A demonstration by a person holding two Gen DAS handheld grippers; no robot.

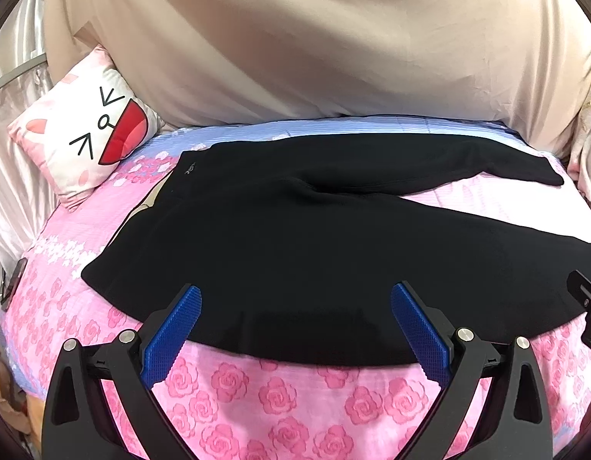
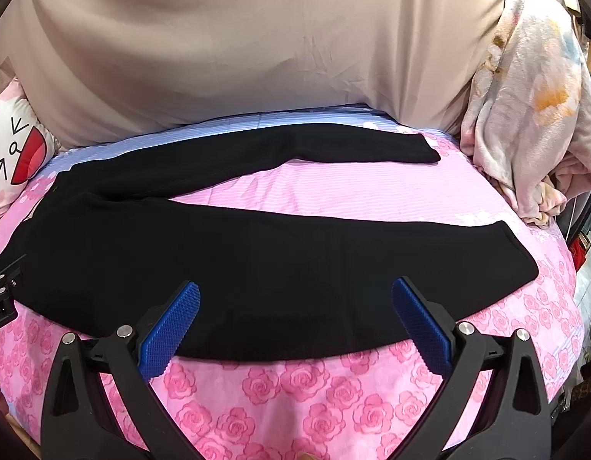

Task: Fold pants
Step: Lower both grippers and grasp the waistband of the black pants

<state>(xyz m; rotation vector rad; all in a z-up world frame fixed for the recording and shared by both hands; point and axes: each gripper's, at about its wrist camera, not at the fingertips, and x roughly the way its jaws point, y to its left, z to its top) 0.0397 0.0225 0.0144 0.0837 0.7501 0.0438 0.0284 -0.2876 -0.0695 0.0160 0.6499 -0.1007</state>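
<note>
Rose-print bed (beige drape behind)

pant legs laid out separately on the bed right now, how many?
2. The far leg runs along the beige cover; the near leg lies across the rose-print sheet, ahead of both open claws. Neither is folded over yet.

Black pants, plain dark knit, spread flat and unfolded across a pink rose-print bedsheet. Waistband to the left, near a cartoon-face pillow; legs running rightward and splayed apart in a narrow V. Far leg ending by a crumpled floral blanket; near leg broader, its lower edge curving along the front. Few wrinkles, slight bunching at the crotch.
</note>
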